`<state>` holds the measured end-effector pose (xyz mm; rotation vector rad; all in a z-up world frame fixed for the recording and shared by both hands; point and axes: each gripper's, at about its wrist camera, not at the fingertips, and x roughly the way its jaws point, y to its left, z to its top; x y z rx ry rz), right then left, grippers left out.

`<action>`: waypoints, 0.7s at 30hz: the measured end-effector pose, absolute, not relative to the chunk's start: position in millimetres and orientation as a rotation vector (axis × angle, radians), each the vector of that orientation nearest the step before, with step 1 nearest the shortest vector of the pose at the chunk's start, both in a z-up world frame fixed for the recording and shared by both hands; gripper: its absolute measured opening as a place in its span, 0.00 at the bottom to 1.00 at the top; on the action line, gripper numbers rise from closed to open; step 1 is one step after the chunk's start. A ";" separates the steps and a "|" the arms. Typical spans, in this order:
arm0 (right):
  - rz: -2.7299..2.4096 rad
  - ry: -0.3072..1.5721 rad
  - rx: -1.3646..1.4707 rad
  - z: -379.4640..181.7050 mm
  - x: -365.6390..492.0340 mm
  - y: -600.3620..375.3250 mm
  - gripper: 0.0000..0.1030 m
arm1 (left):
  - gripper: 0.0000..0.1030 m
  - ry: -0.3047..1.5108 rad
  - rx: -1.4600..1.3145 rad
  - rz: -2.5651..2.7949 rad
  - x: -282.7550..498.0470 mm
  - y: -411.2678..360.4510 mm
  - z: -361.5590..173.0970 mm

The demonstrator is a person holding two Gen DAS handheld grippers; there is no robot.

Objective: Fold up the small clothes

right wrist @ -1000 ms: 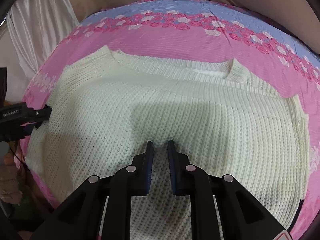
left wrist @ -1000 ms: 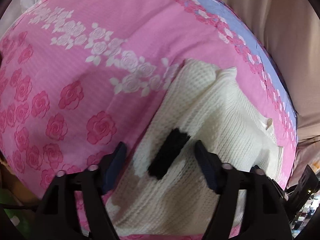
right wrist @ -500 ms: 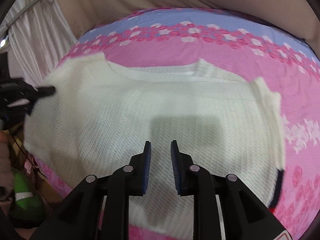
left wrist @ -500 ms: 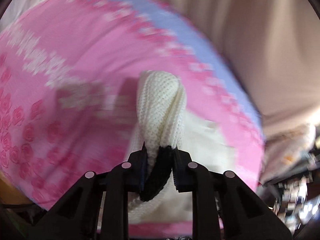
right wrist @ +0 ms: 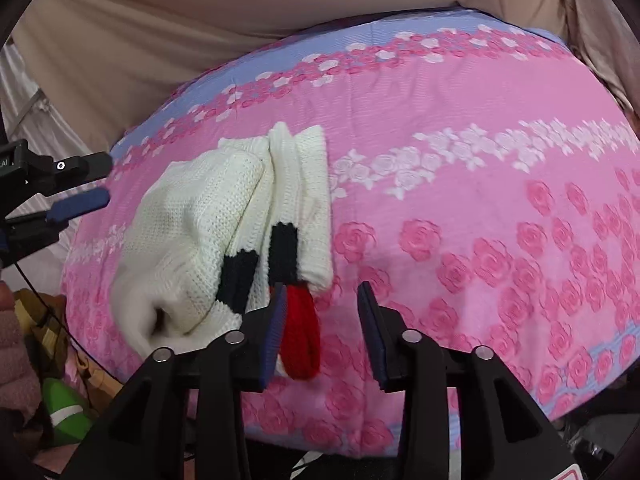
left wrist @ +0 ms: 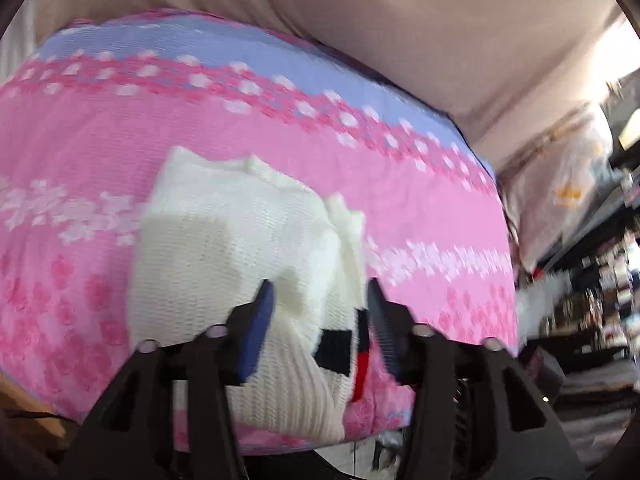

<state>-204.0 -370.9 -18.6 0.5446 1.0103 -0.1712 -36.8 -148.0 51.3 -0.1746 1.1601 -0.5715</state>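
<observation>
A cream knit sweater (left wrist: pixel 240 248) with black and red patches lies folded in a loose bundle on the pink rose-print bedsheet (left wrist: pixel 420 216). My left gripper (left wrist: pixel 320 292) hovers over the bundle's near edge. Its jaws are opening and the knit lies below and between them, not pinched. In the right wrist view the sweater (right wrist: pixel 192 232) sits to the left, its red cuff (right wrist: pixel 304 332) lying beside the left pad. My right gripper (right wrist: pixel 322 294) is over the sheet by that cuff, with its jaws opening and pressing on nothing. The left gripper (right wrist: pixel 80 184) shows at the far left.
Beige fabric (right wrist: pixel 160 40) rises behind the bed. Blurred, cluttered shelves (left wrist: pixel 608 272) stand to the right in the left wrist view. A green object (right wrist: pixel 68 412) and a fuzzy pink sleeve (right wrist: pixel 16 360) lie below the bed's left edge. Bare sheet (right wrist: pixel 500 220) stretches to the right.
The sweater lay spread flat; the left gripper shut on its black-patched edge and carried it across. Now the sweater is a narrow folded bundle and both grippers have opened.
</observation>
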 end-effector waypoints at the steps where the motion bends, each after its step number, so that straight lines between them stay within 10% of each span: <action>1: -0.142 1.003 0.567 -16.3 -206.0 -370.5 0.44 | 0.58 1.120 -0.179 -0.506 -34.7 -132.0 55.2; 17: 0.118 1.132 0.700 -38.3 -101.8 -310.7 0.63 | 0.66 1.095 -0.081 -0.256 -50.0 -45.5 38.0; 19: 0.152 1.167 0.729 -55.2 -90.1 -303.7 0.41 | 0.71 1.094 -0.070 -0.269 -49.3 -43.3 38.2; 20: 0.156 1.174 0.721 -56.7 -86.1 -299.9 0.12 | 0.71 1.090 -0.070 -0.271 -48.4 -41.5 38.9; 21: 0.149 1.159 0.712 -50.9 -83.6 -299.0 0.12 | 0.71 1.089 -0.070 -0.273 -47.0 -39.1 39.5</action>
